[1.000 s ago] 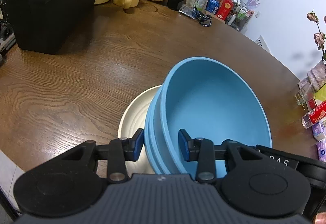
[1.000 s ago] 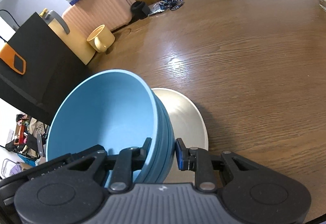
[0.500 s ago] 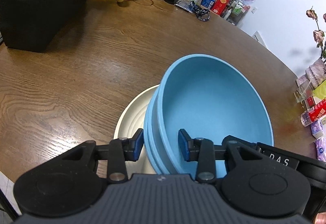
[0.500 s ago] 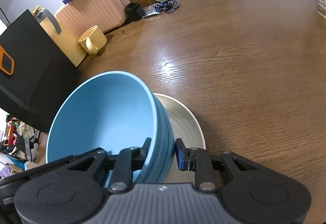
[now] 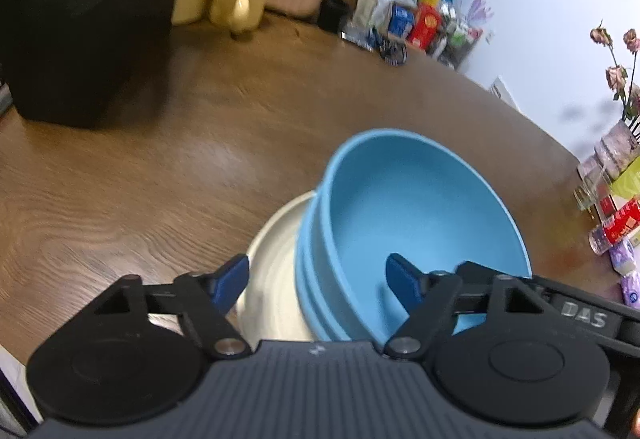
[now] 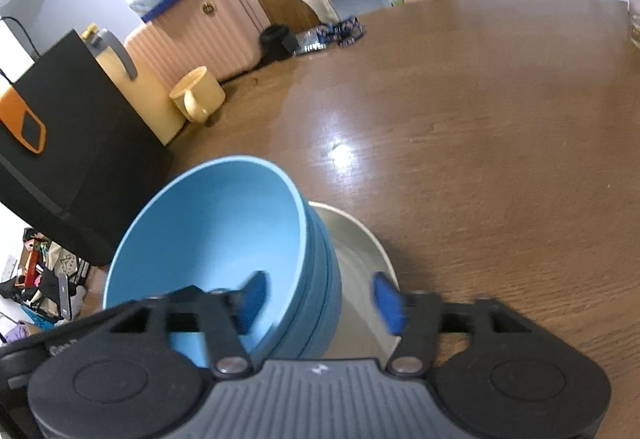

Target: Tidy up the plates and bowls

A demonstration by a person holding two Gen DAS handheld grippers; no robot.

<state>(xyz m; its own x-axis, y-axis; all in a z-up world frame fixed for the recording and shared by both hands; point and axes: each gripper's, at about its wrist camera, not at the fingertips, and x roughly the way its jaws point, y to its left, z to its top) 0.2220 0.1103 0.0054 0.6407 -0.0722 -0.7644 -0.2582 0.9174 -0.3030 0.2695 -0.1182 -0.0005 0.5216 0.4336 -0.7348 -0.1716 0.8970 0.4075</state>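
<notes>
Now both grippers stand released at opp. sides of the blue bowl stack, which sits nested on a cream plate on the wooden surface. Left gripper: jaws have just been opening; the stack's near wall runs between them, one blue pad inside the top bowl, the other outside over the plate, neither pressing on the rim. Right gripper: same, jaws just been opening, one pad inside the bowl, the other outside above the plate's edge, w/ clear gaps to the wall on both sides. Pads look motion-blurred in the right wrist view. Stack shows approx. three rims, top bowl empty.

Further back on the surface: a yellow mug beside a tall yellow jug, a black box w/ an orange mark, a pink ribbed case w/ a tissue pack on top. Bottles & packets crowd the surface's edge in the left wrist view, dried flowers above them.
</notes>
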